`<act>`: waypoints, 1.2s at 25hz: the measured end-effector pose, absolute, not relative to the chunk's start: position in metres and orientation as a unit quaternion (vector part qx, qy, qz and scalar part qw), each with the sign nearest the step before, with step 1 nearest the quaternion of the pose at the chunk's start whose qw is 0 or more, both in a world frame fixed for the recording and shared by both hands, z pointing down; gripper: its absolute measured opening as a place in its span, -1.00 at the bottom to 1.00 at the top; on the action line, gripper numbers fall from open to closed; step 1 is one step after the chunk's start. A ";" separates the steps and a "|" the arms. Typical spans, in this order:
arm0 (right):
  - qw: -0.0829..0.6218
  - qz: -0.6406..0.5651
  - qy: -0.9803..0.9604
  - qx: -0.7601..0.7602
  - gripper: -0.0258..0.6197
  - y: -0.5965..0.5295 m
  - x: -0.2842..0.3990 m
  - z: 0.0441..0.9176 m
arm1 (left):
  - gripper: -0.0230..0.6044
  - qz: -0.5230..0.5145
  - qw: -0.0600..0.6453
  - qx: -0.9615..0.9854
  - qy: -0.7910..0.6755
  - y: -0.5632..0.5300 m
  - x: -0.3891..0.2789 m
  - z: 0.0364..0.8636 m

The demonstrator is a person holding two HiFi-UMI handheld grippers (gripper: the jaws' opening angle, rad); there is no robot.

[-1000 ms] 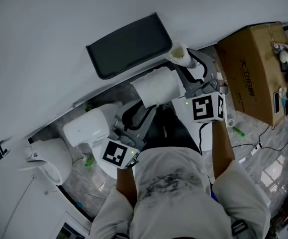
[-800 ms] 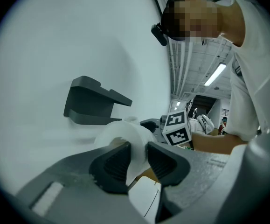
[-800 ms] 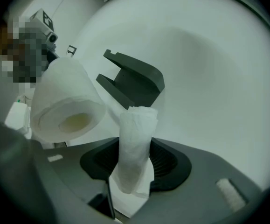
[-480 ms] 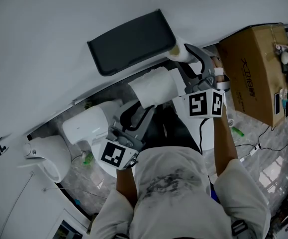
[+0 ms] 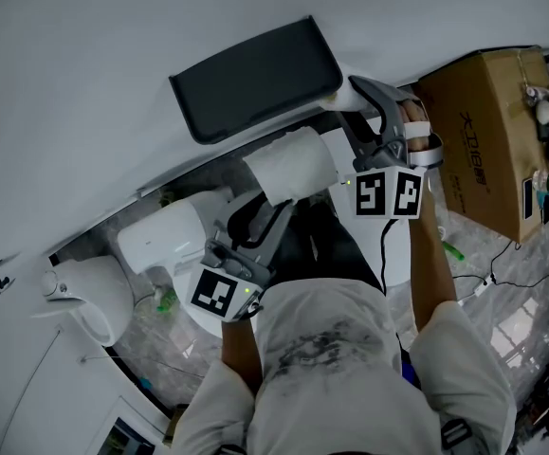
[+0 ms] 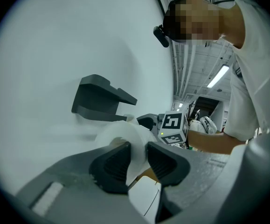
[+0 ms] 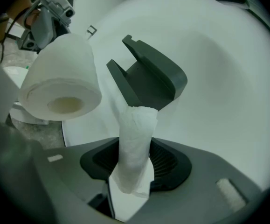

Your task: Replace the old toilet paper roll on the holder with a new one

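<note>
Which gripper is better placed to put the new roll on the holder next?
Left, probably: the left gripper is clamped on the full new roll close by the holder, while the right gripper is occupied, shut on the thin old roll.

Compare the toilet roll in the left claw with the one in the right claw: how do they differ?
The full roll in the left claw is fat with paper; the old roll in the right claw is thin, nearly used up. In the right gripper view the full roll shows its hollow end; the old roll stands on end. Both are white, clamped, and off the dark holder.
</note>
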State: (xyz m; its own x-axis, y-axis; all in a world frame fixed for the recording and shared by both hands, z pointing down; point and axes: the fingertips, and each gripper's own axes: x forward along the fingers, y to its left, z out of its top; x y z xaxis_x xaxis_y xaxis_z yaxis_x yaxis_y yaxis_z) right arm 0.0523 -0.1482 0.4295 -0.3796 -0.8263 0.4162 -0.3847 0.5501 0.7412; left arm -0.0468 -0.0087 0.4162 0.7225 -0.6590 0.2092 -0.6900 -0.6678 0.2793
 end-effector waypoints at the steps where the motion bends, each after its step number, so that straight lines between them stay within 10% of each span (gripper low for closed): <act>1: 0.407 -0.284 -0.779 0.384 -0.32 -0.148 0.051 0.430 | -0.51 0.045 0.172 0.912 -0.370 -0.009 -0.048 0.417; 30: 0.461 -0.433 -0.696 0.340 -0.32 -0.143 0.007 0.413 | -0.51 0.029 0.172 0.907 -0.384 -0.013 -0.076 0.415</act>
